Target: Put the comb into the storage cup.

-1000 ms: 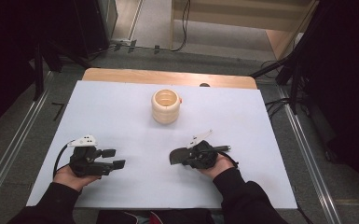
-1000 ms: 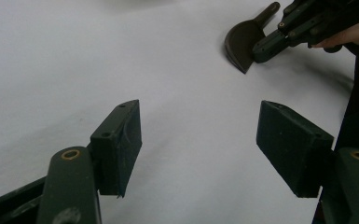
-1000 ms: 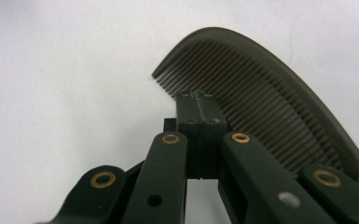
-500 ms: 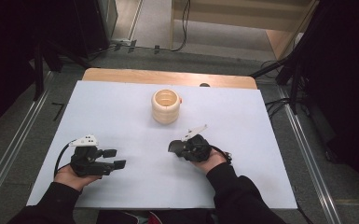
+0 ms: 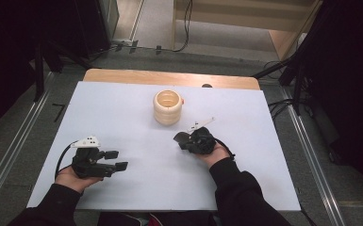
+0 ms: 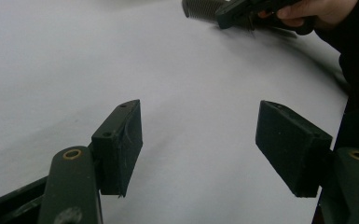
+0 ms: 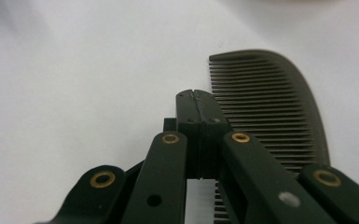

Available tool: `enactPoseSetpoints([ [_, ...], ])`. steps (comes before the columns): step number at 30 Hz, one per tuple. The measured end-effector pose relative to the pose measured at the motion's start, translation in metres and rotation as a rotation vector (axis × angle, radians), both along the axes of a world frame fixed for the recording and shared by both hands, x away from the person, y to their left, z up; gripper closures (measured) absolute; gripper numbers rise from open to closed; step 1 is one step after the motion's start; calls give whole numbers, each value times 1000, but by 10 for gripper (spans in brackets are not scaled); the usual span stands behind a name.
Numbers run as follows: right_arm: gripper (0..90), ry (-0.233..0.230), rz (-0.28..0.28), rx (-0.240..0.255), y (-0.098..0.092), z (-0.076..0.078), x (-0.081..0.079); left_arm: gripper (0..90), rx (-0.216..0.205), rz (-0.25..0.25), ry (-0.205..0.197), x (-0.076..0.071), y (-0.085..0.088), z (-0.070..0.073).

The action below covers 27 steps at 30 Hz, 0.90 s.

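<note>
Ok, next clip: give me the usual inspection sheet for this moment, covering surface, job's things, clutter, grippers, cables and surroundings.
Surface: white sheet over a wooden table, flat.
Job's things: dark comb in the right gripper; cream ribbed pot, upright, open-topped, toward the far middle.
Clutter: nothing seen.
Grippers: left gripper open, holding nothing, low over the sheet; right gripper pads pressed together, comb beside them.
Cables: one loops from the left gripper; others lie on the floor beyond the table.
Surroundings: dark stands, metal floor rails, wooden furniture behind.
</note>
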State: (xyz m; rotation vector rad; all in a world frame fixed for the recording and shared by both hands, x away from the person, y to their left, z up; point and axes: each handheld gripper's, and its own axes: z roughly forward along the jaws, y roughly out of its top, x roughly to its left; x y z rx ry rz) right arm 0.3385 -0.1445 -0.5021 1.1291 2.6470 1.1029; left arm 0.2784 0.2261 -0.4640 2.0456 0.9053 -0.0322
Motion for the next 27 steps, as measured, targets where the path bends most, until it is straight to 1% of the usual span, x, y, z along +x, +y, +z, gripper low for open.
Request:
enactPoseSetpoints([
  [2,794,-13,6,12,-2,7,-2,320,-2,1,0,0,0,0],
  [4,730,-22,16,24,-6,13,-4,319,-6,1,2,0,0,0],
  [6,616,-30,20,31,-9,18,-8,318,-7,0,3,0,0,1],
  [8,488,-24,32,48,-14,22,-12,317,-7,-2,6,0,0,1],
  [9,454,-16,34,52,-17,23,-14,316,-8,-2,5,0,0,1],
  [11,398,-33,36,53,-23,25,-21,316,-11,-3,7,0,0,1],
  [13,369,-49,35,58,-29,28,-27,315,-10,-1,6,0,0,1],
  [16,343,-53,33,75,-39,33,-35,315,-10,-1,6,0,0,1],
  [19,320,-29,23,87,-47,36,-42,315,-9,4,5,0,0,1],
  [23,290,-24,7,86,-57,37,-52,315,-9,7,5,0,0,2],
  [27,283,-24,3,105,-66,35,-61,315,-11,8,6,0,0,2],
])
